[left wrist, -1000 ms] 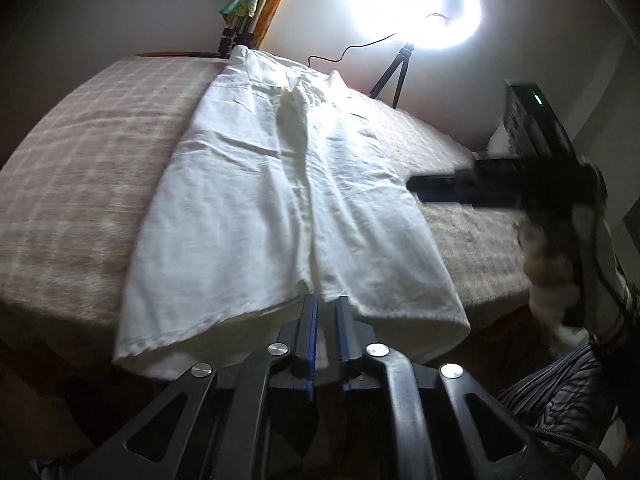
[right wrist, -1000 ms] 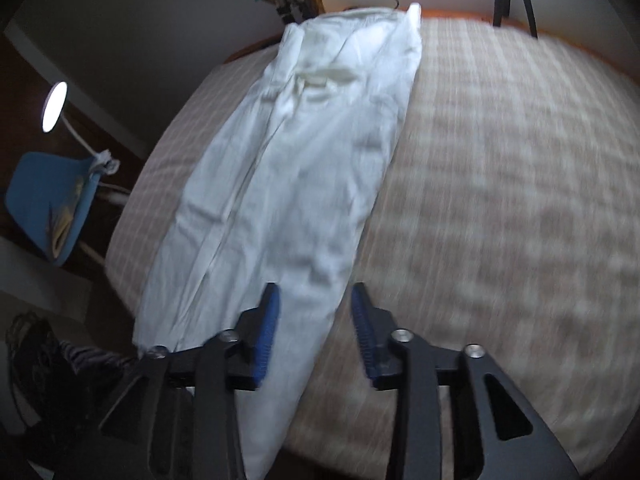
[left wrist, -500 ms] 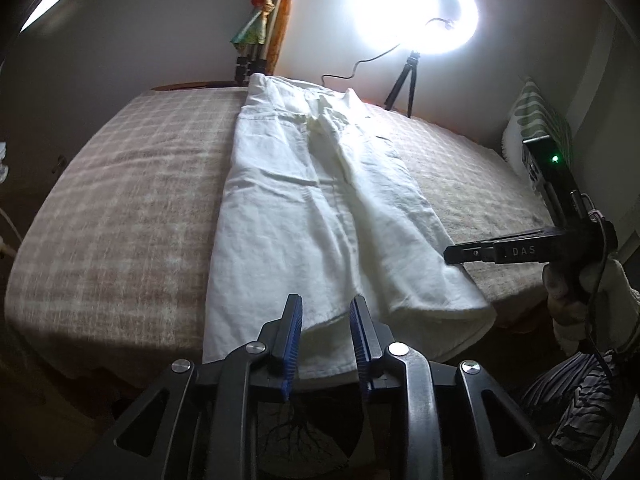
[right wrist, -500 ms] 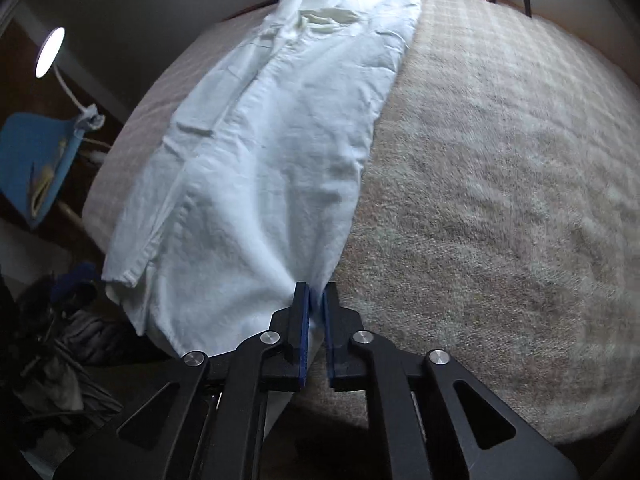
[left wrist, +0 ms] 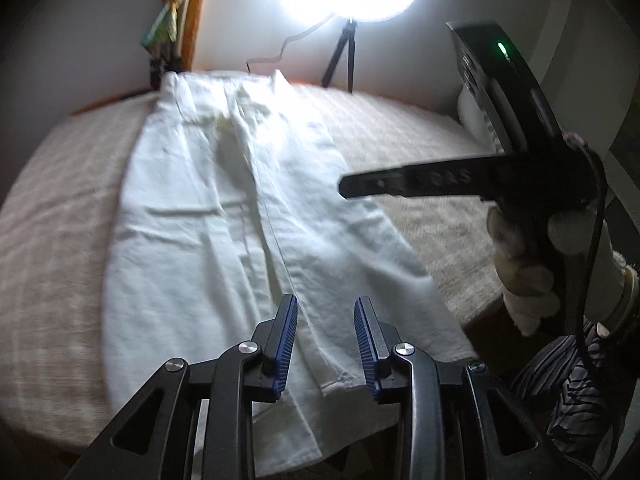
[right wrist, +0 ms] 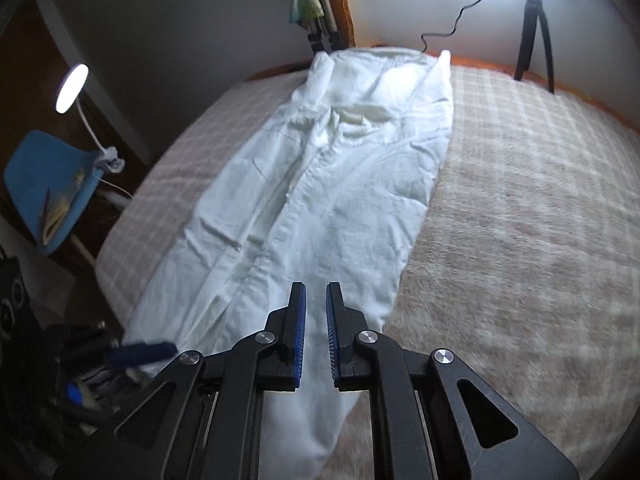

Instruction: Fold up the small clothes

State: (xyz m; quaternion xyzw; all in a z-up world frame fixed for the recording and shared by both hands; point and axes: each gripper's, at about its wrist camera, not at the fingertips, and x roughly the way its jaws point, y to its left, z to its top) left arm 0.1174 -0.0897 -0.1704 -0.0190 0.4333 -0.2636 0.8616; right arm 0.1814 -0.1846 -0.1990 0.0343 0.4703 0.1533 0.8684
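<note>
Below left tongs (left wrist: 326,344), white trousers (left wrist: 224,216), hem between

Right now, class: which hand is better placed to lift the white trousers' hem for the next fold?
Right. The right gripper jaws have just closed on the hem of the white trousers. The left gripper jaws have just opened, with the hem lying ungripped between them.

The right claw (right wrist: 316,332) pinches the white trousers' (right wrist: 328,184) hem.
</note>
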